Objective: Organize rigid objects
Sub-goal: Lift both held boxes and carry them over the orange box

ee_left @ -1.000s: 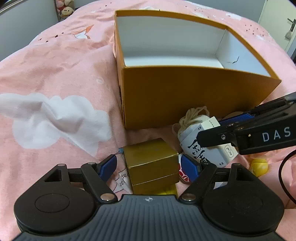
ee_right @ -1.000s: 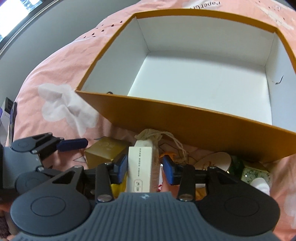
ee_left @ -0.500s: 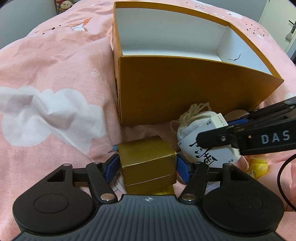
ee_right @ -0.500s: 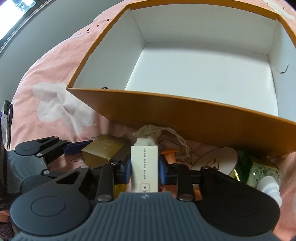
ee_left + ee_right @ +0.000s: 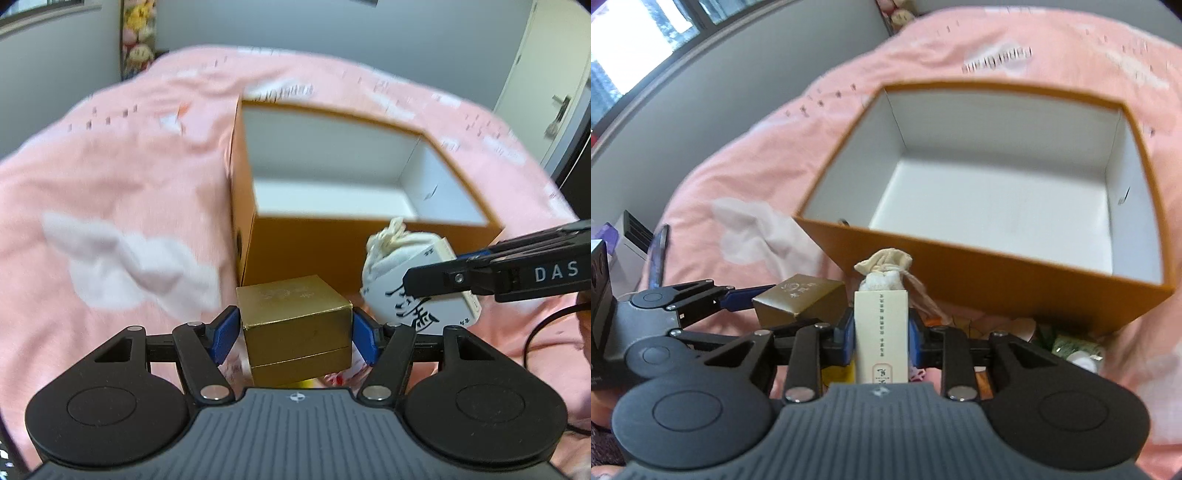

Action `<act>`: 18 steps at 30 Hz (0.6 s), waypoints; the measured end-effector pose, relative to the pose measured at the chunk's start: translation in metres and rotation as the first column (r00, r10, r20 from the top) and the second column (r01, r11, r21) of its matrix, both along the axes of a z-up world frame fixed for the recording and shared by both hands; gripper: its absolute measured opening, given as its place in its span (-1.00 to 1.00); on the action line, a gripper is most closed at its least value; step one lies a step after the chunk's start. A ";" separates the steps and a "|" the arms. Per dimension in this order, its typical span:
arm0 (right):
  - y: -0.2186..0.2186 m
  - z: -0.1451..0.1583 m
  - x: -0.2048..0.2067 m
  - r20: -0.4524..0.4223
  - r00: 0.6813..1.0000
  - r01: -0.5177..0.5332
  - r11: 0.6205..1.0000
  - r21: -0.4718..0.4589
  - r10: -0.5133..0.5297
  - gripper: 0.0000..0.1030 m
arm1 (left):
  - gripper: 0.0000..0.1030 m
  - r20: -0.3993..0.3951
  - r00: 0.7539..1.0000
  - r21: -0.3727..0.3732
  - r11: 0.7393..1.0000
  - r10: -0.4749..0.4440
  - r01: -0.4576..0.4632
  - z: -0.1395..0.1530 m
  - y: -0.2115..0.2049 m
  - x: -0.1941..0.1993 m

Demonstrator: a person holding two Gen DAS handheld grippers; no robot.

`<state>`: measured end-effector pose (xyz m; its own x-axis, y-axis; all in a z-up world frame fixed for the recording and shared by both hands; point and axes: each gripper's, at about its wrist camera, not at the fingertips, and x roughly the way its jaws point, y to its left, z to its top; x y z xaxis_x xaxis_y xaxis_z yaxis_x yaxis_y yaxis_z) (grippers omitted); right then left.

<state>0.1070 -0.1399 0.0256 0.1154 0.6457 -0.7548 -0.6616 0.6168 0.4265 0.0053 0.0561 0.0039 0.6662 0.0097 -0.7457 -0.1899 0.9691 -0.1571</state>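
Holding one item each above the bed, the left gripper jaws pinch a gold cardboard cube box, the right gripper a slim cream carton. The orange open box has nothing inside; a white drawstring pouch and more wait beside it.

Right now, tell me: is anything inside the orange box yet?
No. In the right wrist view the orange box shows only its bare white floor and walls.
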 end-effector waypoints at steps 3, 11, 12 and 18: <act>-0.010 0.019 -0.002 0.017 1.000 0.008 0.999 0.041 -0.009 -0.47 | 0.43 0.067 0.998 0.004 1.000 -0.011 0.011 0.020 -0.004 -0.006; -0.021 0.066 0.005 0.070 0.997 0.020 0.991 0.131 -0.030 -0.47 | 0.43 0.187 0.982 0.047 0.999 -0.014 0.005 0.055 -0.004 0.015; -0.021 0.071 0.008 0.080 0.996 0.024 0.990 0.138 -0.035 -0.47 | 0.43 0.199 0.980 0.053 0.999 -0.015 0.005 0.060 -0.004 0.017; -0.019 0.092 0.030 0.079 0.996 0.032 0.983 0.180 -0.047 -0.47 | 0.43 0.225 0.974 0.057 0.998 0.004 -0.017 0.070 0.009 0.032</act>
<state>0.1367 -0.1588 0.1173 0.2007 0.7630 -0.6144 -0.6756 0.5620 0.4772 0.0369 0.0647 0.0743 0.8160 0.0564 -0.5753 -0.1666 0.9760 -0.1406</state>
